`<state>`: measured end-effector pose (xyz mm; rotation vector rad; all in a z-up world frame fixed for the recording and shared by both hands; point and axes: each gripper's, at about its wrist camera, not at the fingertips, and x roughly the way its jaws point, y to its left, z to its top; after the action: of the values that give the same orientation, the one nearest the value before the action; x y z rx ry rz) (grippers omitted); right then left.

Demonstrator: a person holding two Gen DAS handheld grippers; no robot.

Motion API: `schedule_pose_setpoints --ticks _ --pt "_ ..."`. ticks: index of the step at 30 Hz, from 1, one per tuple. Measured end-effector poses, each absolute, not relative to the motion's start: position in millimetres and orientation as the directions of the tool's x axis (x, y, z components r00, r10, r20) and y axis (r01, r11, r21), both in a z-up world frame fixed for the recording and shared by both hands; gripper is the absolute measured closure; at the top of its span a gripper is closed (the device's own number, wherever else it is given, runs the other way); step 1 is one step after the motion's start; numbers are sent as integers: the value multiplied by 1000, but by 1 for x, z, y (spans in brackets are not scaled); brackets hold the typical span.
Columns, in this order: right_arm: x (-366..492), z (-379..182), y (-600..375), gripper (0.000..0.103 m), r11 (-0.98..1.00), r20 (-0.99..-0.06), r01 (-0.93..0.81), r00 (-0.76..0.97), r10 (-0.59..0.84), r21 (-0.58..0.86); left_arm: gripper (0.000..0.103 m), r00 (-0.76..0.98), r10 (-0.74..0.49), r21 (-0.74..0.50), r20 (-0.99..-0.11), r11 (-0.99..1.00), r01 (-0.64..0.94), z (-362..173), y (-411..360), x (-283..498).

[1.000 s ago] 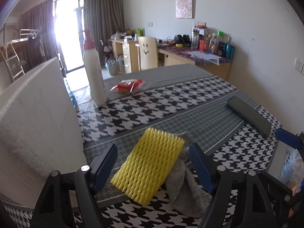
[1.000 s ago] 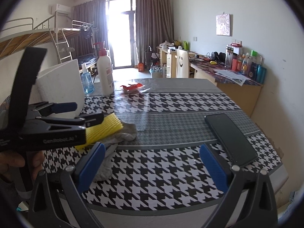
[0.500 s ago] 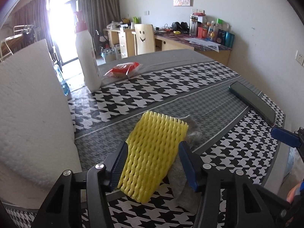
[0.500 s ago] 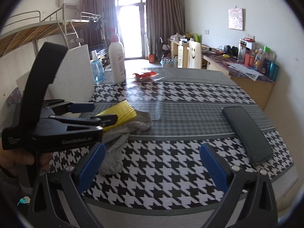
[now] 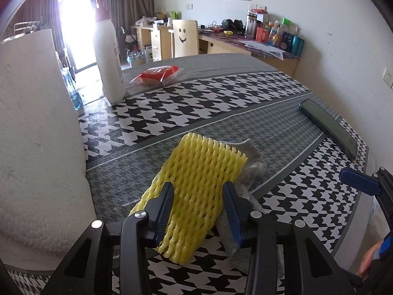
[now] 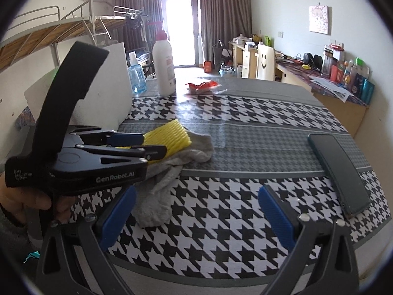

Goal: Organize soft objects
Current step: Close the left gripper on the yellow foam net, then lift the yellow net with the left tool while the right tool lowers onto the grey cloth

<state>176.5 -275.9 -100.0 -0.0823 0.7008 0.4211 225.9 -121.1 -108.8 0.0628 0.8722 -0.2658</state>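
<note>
The left gripper (image 5: 198,198) has just been closing, and its two blue pads now sit against the long sides of the yellow foam net sleeve (image 5: 200,184), squeezing it in slightly at the near half; the jaws stand at a middling width with the sleeve between them. In the right wrist view this same gripper (image 6: 140,145) comes in from the left with a hand (image 6: 27,196) around its grip, its fingers lying level over the sleeve (image 6: 172,135). The sleeve is a flat oblong whose long axis runs from the near edge of the table away and a little to the right, with its open ribbed end pointing to the far right. It lies on top of a crumpled grey sock (image 6: 167,174), which spreads out from beneath it towards the near side of the houndstooth tablecloth (image 6: 245,211). The right gripper (image 6: 196,209) is spread wide with nothing between its blue pads, hovering over the near edge of the cloth, right of the sock. A dark phone (image 6: 339,172) lies flat well to the right.
</note>
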Motion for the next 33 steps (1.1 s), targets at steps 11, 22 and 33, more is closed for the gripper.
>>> schedule_pose_setpoints --ticks 11,22,33 --pt "177 -107 -265 2 892 -670 -451 650 358 39 85 596 -264 -113 -759 954 279 -108 -118 227" --pt "182 -114 -251 16 869 -695 -493 611 379 40 97 598 -266 -111 -756 953 283 -104 -114 221" --pt "186 -123 -244 63 853 -730 -519 564 386 50 96 606 -250 -95 -755 956 276 -102 -110 217"
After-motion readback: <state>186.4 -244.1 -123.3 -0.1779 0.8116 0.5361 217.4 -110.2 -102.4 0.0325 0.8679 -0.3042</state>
